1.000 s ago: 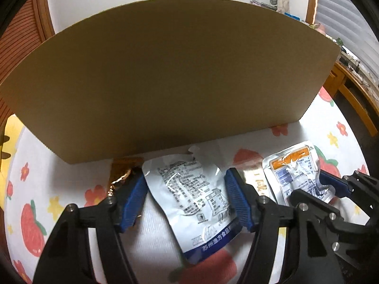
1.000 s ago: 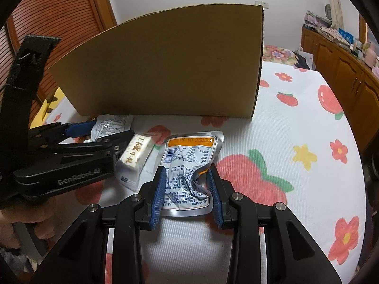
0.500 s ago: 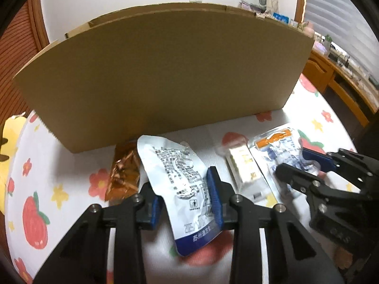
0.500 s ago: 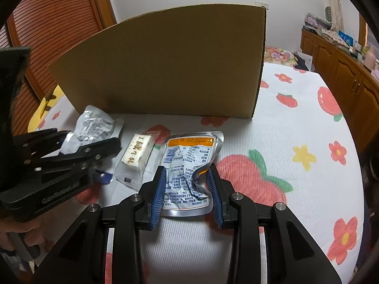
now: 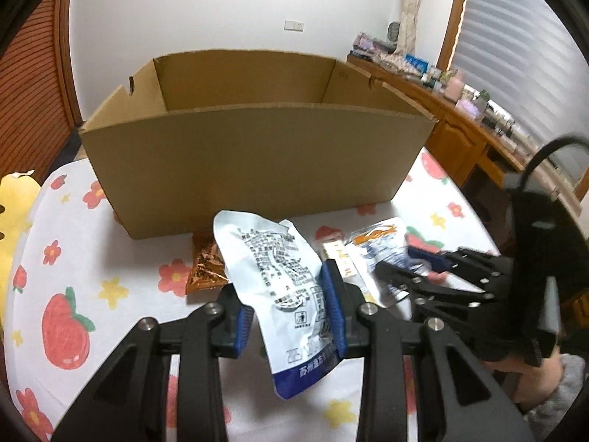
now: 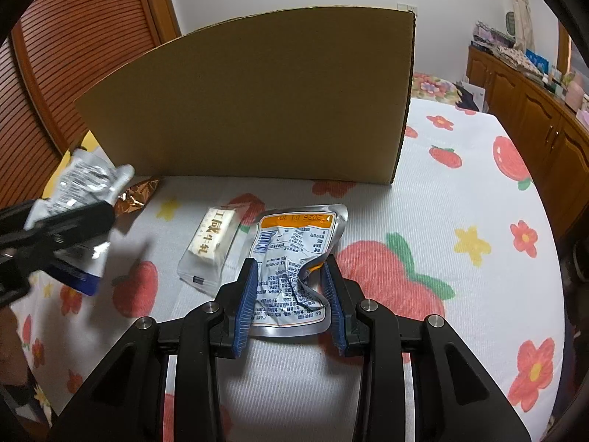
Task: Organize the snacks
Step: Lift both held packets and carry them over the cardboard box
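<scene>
My left gripper [image 5: 291, 313] is shut on a silver pouch with a blue bottom edge [image 5: 283, 287], lifted off the cloth in front of the open cardboard box [image 5: 250, 154]. The right wrist view shows that pouch [image 6: 79, 188] raised at the far left. My right gripper [image 6: 291, 302] is shut on a silver pouch with an orange band [image 6: 294, 254], which crumples between the blue pads and still lies on the cloth. A clear-wrapped cream bar [image 6: 211, 243] rests just left of it. An amber foil packet [image 5: 206, 269] lies by the box's near wall.
The box [image 6: 257, 103] stands on a white cloth printed with strawberries and flowers [image 6: 460, 221]. Wooden cabinets with clutter on top [image 5: 475, 125] run along the right. A louvred wooden door [image 6: 66, 55] is at the left. A hand and sleeve [image 5: 545, 386] hold the right gripper.
My left gripper shut on the blue-edged pouch and rose with it, so the box's open inside came into view. The right gripper and its orange-banded pouch stayed still.
</scene>
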Available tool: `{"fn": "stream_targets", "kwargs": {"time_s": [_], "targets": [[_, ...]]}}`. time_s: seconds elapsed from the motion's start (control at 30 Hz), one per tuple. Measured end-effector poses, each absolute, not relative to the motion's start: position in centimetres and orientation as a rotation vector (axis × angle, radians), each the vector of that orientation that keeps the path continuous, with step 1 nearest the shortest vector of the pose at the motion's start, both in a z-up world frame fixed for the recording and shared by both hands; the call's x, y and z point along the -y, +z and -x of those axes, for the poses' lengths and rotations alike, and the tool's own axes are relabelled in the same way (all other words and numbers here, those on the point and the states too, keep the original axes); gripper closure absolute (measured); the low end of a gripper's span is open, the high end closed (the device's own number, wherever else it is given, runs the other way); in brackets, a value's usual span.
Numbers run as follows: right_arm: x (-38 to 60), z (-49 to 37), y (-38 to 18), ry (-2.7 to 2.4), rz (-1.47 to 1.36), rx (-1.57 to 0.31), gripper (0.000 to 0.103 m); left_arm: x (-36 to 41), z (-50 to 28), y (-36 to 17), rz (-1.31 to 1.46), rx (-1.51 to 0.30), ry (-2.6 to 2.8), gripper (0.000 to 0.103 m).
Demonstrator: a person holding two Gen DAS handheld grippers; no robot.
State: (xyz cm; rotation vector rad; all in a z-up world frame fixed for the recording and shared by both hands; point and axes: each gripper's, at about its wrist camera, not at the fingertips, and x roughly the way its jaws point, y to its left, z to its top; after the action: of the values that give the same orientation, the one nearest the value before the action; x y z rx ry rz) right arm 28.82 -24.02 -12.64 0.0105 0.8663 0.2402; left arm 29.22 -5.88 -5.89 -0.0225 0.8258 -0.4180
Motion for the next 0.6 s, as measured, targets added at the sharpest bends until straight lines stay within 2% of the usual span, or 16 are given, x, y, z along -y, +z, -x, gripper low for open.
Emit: {"fn": "stream_targets", "kwargs": {"time_s": [0.6], "targets": [[23.8,-28.6,-12.5,0.236,-0.004,-0.865,0.069,3.4,-27.1,-1.7,0.072,-0.765,-0.447,0.070]]}}
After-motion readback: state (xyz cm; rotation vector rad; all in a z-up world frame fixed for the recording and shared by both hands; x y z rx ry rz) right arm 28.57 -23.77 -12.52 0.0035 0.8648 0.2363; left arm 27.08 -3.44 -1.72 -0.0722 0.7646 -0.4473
